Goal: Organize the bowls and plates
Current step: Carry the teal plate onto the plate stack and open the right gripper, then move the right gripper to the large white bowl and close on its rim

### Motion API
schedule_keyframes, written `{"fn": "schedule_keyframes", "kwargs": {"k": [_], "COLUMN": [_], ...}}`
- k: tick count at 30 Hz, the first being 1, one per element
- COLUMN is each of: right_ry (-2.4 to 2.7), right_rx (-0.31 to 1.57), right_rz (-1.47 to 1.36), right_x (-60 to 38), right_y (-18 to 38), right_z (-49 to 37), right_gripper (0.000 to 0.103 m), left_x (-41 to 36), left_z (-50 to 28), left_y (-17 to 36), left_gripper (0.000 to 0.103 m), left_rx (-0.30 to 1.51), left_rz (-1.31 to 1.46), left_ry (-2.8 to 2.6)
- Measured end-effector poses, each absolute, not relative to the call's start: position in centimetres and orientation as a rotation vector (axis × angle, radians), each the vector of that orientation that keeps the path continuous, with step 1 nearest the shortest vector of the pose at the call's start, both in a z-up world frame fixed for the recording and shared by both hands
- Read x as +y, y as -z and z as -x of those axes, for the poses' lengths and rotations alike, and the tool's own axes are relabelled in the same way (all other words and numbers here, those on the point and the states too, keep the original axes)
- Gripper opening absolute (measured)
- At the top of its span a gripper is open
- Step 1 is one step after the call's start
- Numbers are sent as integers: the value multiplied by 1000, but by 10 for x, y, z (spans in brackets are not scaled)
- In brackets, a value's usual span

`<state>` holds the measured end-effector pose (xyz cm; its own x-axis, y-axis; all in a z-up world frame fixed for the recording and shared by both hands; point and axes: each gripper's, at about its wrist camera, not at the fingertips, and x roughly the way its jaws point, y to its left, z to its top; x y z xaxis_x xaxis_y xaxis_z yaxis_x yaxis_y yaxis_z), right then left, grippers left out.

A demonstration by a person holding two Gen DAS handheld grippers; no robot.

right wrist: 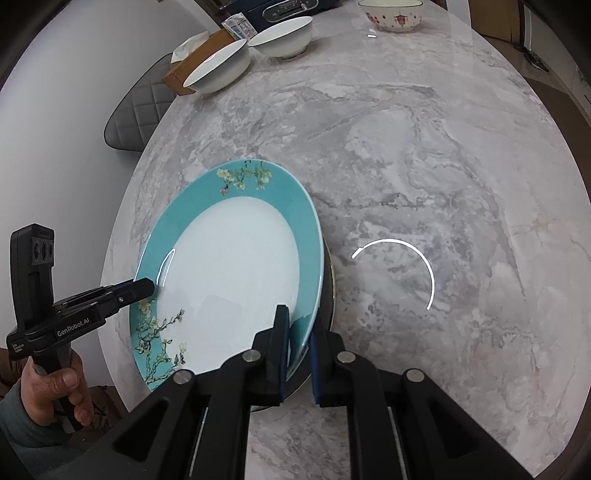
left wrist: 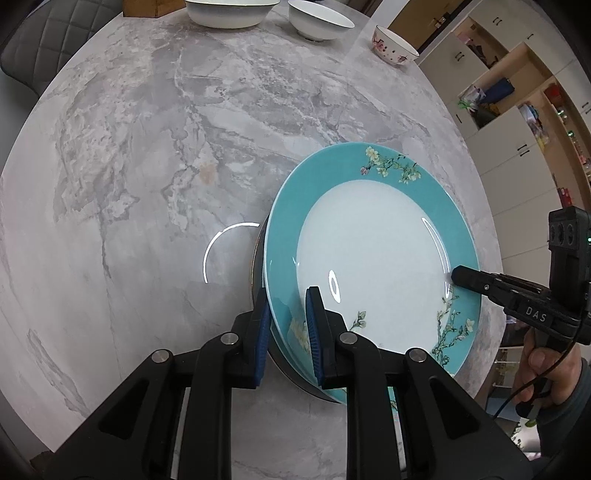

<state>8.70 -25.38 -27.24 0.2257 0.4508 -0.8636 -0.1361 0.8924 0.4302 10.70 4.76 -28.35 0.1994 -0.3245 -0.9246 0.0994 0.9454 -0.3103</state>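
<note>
So the teal-rimmed plate (left wrist: pixel 373 258) with the blossom pattern is the main thing here, white in the middle, held tilted over the near part of the marble table (left wrist: pixel 147 166). Both grippers have it at once. The left gripper (left wrist: pixel 286 332) is pinched tight on one edge, blue pads on either side of the rim, and the right gripper (right wrist: pixel 297 347) is clamped just as narrowly on the opposite edge. There's a darker plate (right wrist: pixel 327 291) tucked right under the teal one, only a sliver of its edge showing, and it sits between the jaws too, as far as I can tell.

The left wrist view shows the right gripper from the side, with a hand (left wrist: pixel 543 373) wrapped round its handle, and behind it a wall of cupboards and open shelves (left wrist: pixel 517 110) full of stuff. The right wrist view gives the mirror of that: the left gripper poking in, a hand (right wrist: pixel 59 391) in a grey sleeve, plus a wooden tissue box (right wrist: pixel 199 51) and a dark appliance (right wrist: pixel 291 7) at the far end.

Both views catch the far side of the table: a big white bowl (left wrist: pixel 231 13), a smaller white bowl (left wrist: pixel 319 22) near it and a white bowl with pink flowers (left wrist: pixel 393 46) off apart. A grey quilted chair (right wrist: pixel 140 107) sits by the table edge.
</note>
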Motion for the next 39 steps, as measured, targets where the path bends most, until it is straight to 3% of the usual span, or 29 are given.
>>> {"fn": "schedule_keyframes", "kwargs": {"k": [19,21,22,23,24,26,28,30,31,32,33,39], "right_ry": [-386,-375,-367,-358,-350,-331,-311,-308,-317,-325,-339,-488], "right_rx": [1296,1286,1277,1266,1256,1235,1208,1172,1153,1140,1115,1015], "right_rz": [-190,-177,-171,-167,-163,-160,-170,-208,-236,-254,-271,-393], "right_x": [-244,-243,-243,-242,-242,-246,-253,-262,-266,-268,-270,-257], "right_y": [278,275,272,268,265,257,246,231,221,211,199,143], "right_z": [-81,-80,-80,-80,-79,-78,-78,-83,-89,-95,-105,-190], "right_gripper": [19,35,50,61,65,79,85,88,94,101,102,103], "left_x": [45,46,48,50,53,58,68,82,90,97,103,129], "left_z": [-106,-106,-106,-105,-105,-104,-108,-117,-125,-133,-143,-215], "left_y": [281,278,277,274,270,262,252,239,231,222,214,168], "left_gripper": [19,28,33,49,58,63,76,80,80,87,103,103], "left_rx": [1317,1310,1305,1297,1283,1264,1252,1222,1199,1179,1155,1004], "left_rz": [169,167,171,181,197,221,259,321,345,356,361,330], "left_ry": [262,250,243,238,236,240,251,255,254,256,264,274]}}
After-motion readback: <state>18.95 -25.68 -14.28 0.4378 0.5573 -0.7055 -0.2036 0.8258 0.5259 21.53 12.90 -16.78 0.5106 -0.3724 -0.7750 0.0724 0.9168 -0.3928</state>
